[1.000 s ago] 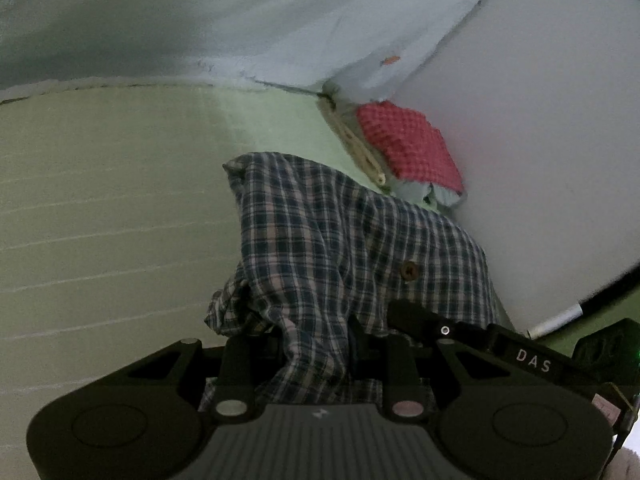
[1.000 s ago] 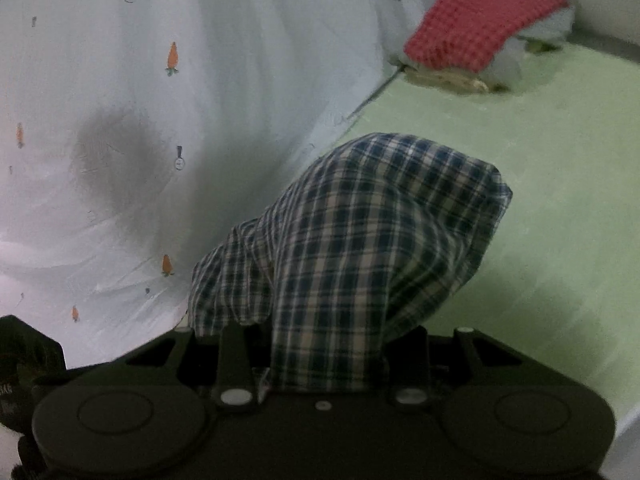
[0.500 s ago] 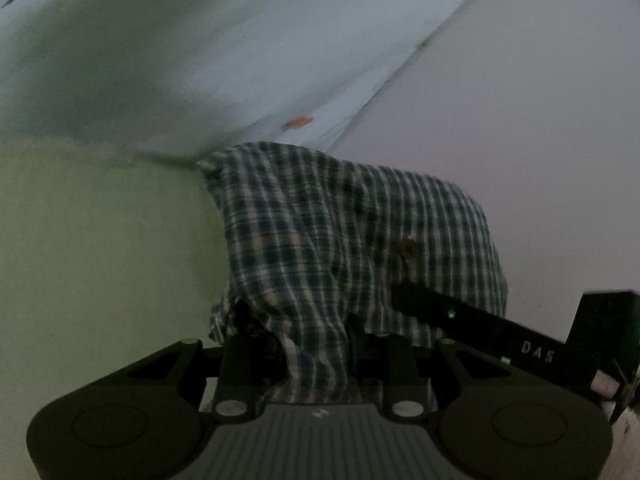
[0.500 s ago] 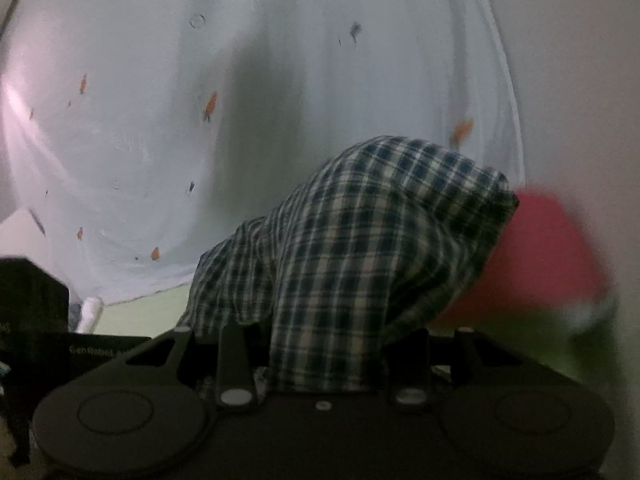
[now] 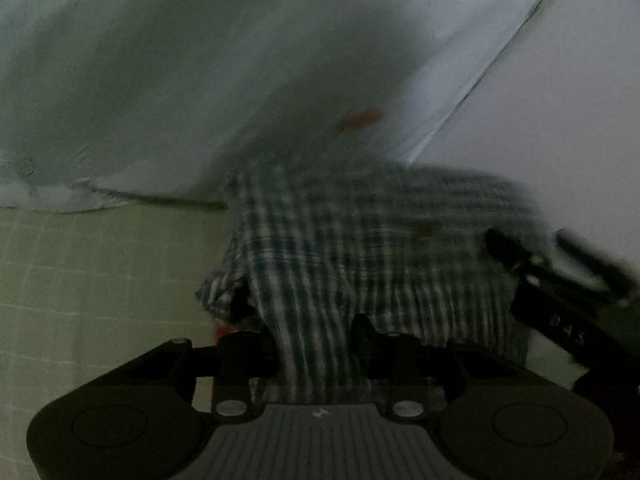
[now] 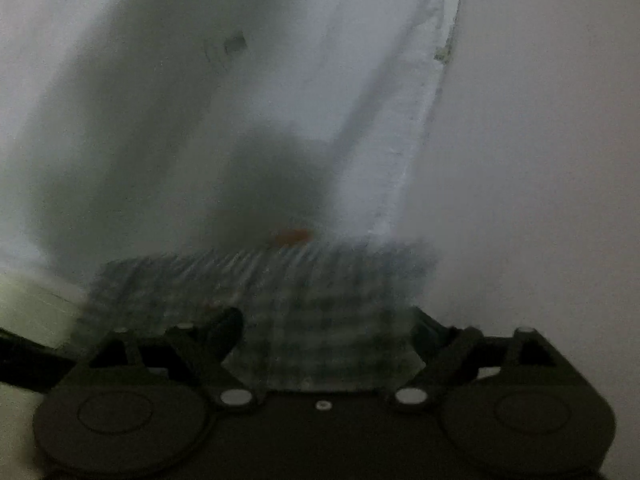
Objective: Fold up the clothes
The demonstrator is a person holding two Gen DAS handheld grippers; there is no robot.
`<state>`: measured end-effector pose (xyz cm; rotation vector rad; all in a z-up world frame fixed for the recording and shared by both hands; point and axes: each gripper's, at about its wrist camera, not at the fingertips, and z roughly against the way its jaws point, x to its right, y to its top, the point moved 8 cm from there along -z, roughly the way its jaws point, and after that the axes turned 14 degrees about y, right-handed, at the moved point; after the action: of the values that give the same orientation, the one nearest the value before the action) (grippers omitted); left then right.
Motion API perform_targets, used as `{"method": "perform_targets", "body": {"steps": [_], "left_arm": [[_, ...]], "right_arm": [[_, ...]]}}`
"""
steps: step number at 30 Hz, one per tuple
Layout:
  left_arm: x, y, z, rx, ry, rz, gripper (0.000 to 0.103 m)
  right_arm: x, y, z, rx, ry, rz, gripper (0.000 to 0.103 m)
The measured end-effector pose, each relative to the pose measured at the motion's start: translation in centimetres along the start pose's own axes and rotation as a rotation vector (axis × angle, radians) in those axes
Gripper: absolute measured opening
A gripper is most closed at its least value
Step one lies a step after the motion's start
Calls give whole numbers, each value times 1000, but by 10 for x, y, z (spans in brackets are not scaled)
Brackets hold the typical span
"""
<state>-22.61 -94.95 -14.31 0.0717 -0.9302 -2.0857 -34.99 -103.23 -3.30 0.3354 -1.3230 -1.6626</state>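
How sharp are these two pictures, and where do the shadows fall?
Left wrist view: dim, the plaid shirt motion-smeared, a dark shadow on the pale sheet behind it. Right wrist view: blurrier still, the shirt's checks streaked, a heavy shadow patch on the sheet just above it.

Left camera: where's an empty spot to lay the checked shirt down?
The green mattress is bare on the left, between the white cloth and the checked shirt. The right is crowded by the right tongs.
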Motion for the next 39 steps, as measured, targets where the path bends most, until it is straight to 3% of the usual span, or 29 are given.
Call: {"method": "perform_targets", "body": {"steps": [2, 3, 5, 6, 7, 9, 10, 13, 17, 23, 27, 35, 39], "left_arm": [[-2, -4, -5, 10, 16, 14, 50], [-3, -4, -5, 6, 24, 18, 55], [-4, -5, -5, 17, 48, 31, 65], [-8, -6, 0, 26, 55, 35, 72], [-13, -7, 3, 28, 66, 32, 71], [-22, -7, 1, 23, 96, 23, 94], [-27, -8, 0, 20, 111, 19, 95], [-45, -4, 11, 1, 106, 35, 95], [-60, 0, 63, 109, 166, 7, 101], [-60, 3, 162, 287, 158, -107, 103], [-61, -16, 231, 380, 206, -136, 103], [-69, -68, 320, 385, 187, -163, 103], [-80, -89, 348, 372, 160, -209, 103]], "right_arm": [[-3, -5, -5, 17, -121, 90, 90], [-4, -4, -2, 43, -136, 100, 90], [-6, -3, 5, 124, -36, 49, 91], [-8, -9, -1, 107, 27, -14, 92], [-11, -17, -9, 78, 92, -85, 93], [-14, -41, -31, -22, 200, -242, 94], [-13, -59, -46, -101, 238, -331, 94], [0, -71, -46, -109, 250, -499, 97], [7, -47, -9, -51, 178, -454, 101], [-1, -14, 83, 65, 103, -445, 103], [-28, -3, 140, 66, 72, -454, 103], [-103, -9, 238, -1, 100, -466, 103], [-137, -16, 274, -48, 57, -472, 103]]}}
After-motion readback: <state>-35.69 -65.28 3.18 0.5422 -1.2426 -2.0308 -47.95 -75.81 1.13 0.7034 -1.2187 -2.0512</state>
